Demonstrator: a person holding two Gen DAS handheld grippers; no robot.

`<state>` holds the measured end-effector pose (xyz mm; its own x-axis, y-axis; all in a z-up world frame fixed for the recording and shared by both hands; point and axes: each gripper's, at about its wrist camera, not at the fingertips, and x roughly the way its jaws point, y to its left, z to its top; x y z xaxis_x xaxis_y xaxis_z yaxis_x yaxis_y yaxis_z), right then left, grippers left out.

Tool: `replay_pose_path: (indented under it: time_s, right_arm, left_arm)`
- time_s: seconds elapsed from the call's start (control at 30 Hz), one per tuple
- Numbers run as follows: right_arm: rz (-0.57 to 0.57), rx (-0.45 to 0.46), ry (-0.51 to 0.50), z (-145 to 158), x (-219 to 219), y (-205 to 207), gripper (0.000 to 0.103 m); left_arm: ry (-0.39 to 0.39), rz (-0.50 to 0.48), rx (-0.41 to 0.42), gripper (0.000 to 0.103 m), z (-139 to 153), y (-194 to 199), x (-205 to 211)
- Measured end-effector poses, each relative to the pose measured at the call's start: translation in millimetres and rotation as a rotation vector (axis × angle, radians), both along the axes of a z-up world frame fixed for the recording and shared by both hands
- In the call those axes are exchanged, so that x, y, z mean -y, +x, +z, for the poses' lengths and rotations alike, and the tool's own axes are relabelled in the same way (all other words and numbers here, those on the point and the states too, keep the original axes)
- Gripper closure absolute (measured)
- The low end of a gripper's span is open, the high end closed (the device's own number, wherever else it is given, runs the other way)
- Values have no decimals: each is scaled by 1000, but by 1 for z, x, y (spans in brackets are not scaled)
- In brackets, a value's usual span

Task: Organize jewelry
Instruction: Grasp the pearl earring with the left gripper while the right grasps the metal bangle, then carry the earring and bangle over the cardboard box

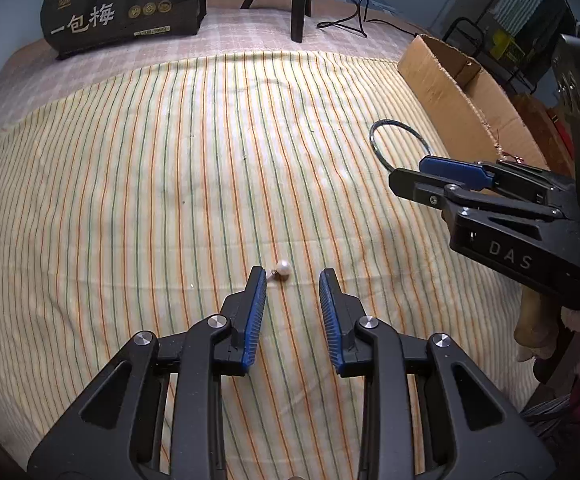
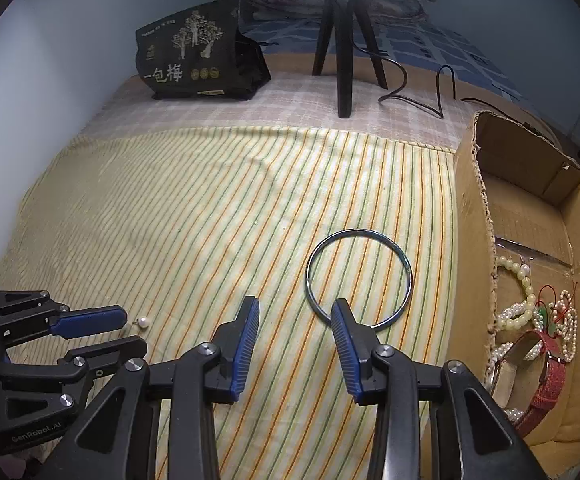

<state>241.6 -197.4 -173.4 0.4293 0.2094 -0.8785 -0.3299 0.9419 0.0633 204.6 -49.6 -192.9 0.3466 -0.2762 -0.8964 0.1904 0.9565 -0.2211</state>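
Observation:
A small pearl earring [image 1: 282, 269] lies on the striped cloth just ahead of my open left gripper [image 1: 292, 280], next to its left fingertip; it also shows in the right wrist view [image 2: 143, 322]. A silver bangle [image 2: 359, 278] lies on the cloth just ahead of my open right gripper [image 2: 295, 308], its near rim by the right fingertip; it also shows in the left wrist view [image 1: 399, 144]. A cardboard box [image 2: 471, 216] at the right holds pearl and bead bracelets [image 2: 523, 312] and a red strap [image 2: 545, 388].
A black snack bag [image 2: 194, 56] and a black tripod [image 2: 343, 40] with a cable [image 2: 421, 96] stand at the far end of the bed. The striped cloth [image 2: 210, 208] covers the middle. The left gripper [image 2: 102, 332] shows at the lower left of the right wrist view.

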Motion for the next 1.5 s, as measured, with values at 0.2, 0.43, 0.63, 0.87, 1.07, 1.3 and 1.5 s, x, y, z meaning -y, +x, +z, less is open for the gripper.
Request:
replay_pose_path:
  time_s: [0.2,0.43,0.63,0.87,1.07,1.3,1.5]
  right_arm:
    - [1,-9,-23,-11,-5,6,64]
    - [38,11,-103,-20,-14,4,74]
    - [45,27,-116,-19,-14,2,97]
    - [53,40,-55,-5,-10,-3,102]
    - [61,55,10,12,-5,-11,102]
    - [59,70,66,27,1,-18,102]
    - [56,103,99,46,6,-22,102]
  left_arm:
    - [30,-13,-7,79,-10,6,0]
    - [54,-29,13,87,-12,9,0]
    - [61,-29,26,97,-11,9,0]
    - [48,-15,33,98,-7,3,-6]
    - [47,-22,63,98,4,-7,-10]
    - [21,-15,99,98,22,-14,-14]
    - [-11,-7,144,98,44,-18,-14]
